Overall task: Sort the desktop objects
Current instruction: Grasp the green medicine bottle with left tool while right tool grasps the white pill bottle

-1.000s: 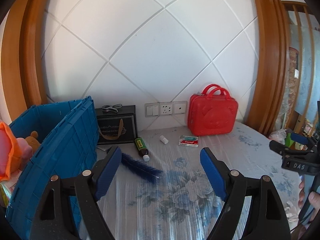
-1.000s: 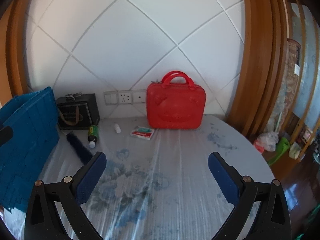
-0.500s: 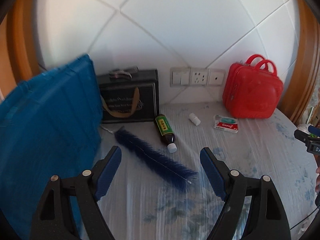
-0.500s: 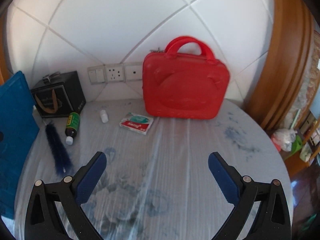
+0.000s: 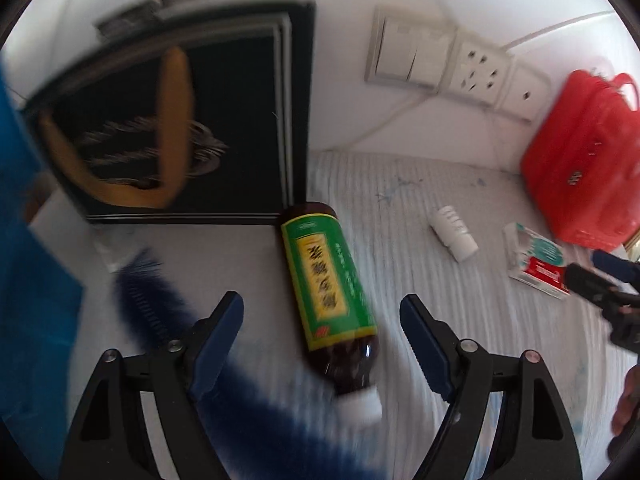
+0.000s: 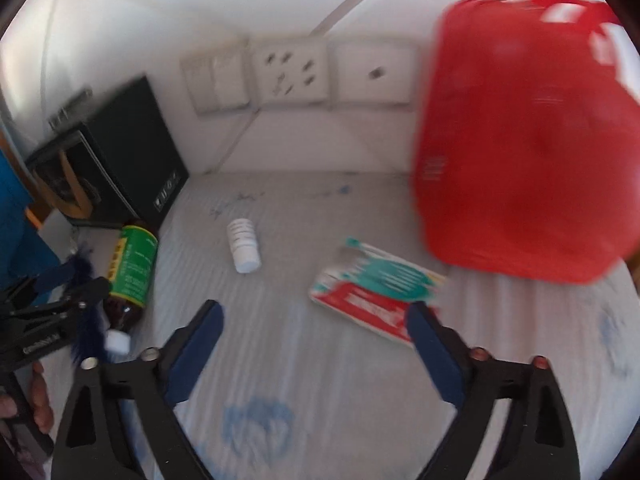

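Left wrist view shows the left gripper (image 5: 322, 306) spread around the lying bottle (image 5: 330, 294), perhaps without touching, while the right gripper (image 6: 314, 316) is spread near the packet (image 6: 372, 292).

Both wrist cams sit low over the tablecloth (image 5: 420, 208), facing the wall; both catch the brown bottle (image 5: 332, 300) and red case (image 6: 528, 152).

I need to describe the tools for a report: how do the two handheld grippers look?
Each handheld gripper, left gripper and right gripper, has black plastic triangular finger frames with cut-out openings, small round metal screws, and dark blue ribbed pads on the inner faces. The black side body carries small white lettering, unreadable.
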Motion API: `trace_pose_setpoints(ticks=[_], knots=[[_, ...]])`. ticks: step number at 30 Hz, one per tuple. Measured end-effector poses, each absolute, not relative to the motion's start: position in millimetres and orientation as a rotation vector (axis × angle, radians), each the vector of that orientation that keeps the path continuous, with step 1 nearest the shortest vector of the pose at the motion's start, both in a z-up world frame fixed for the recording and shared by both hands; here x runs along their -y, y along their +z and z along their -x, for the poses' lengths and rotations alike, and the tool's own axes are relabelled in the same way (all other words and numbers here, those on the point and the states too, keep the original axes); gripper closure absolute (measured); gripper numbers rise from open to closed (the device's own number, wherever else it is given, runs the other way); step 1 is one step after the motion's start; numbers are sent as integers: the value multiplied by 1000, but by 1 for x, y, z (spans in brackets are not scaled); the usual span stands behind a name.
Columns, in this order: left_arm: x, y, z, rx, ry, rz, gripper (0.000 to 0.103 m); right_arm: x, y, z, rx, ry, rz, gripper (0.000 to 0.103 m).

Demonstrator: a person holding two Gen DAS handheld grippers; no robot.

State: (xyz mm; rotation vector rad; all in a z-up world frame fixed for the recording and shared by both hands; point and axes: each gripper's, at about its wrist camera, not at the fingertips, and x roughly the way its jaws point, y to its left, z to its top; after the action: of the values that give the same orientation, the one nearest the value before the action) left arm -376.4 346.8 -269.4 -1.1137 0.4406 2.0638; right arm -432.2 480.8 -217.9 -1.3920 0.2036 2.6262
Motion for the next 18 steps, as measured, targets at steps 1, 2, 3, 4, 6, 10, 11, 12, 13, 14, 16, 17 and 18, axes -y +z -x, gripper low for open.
trace_pose_setpoints(ticks=[1, 2, 3, 4, 6, 10, 11, 12, 13, 14, 16, 17, 18], knots=[[-352, -275, 379, -446, 2066, 1125, 28, -478, -226, 443, -202, 2624, 1417, 34], [-356, -280, 382, -449, 2063, 1131, 28, -477, -233, 451, -214, 2626, 1434, 35], [-360, -287, 385, -455, 2060, 1142, 28, -476, -239, 458, -230, 2628, 1448, 35], [-363, -292, 386, -462, 2062, 1144, 28, -474, -246, 465, -233, 2628, 1455, 35], [-367, -300, 390, -474, 2064, 1151, 28, -471, -253, 474, -246, 2638, 1463, 35], [-367, -315, 395, -450, 2051, 1190, 36, -463, -265, 492, -258, 2659, 1489, 35], [-366, -317, 395, -446, 2050, 1189, 39, -460, -268, 496, -250, 2660, 1497, 35], [-366, -317, 393, -460, 2056, 1167, 43, -458, -272, 499, -247, 2662, 1506, 38], [-367, -317, 390, -481, 2056, 1159, 46, -455, -274, 502, -240, 2661, 1515, 44], [-368, -318, 388, -492, 2061, 1154, 49, -453, -278, 505, -227, 2658, 1526, 50], [-367, -318, 386, -494, 2057, 1150, 50, -447, -278, 506, -172, 2661, 1512, 68], [-367, -319, 385, -495, 2052, 1150, 50, -445, -277, 505, -157, 2661, 1512, 71], [-365, -319, 384, -491, 2050, 1153, 50, -444, -277, 504, -164, 2664, 1523, 76]])
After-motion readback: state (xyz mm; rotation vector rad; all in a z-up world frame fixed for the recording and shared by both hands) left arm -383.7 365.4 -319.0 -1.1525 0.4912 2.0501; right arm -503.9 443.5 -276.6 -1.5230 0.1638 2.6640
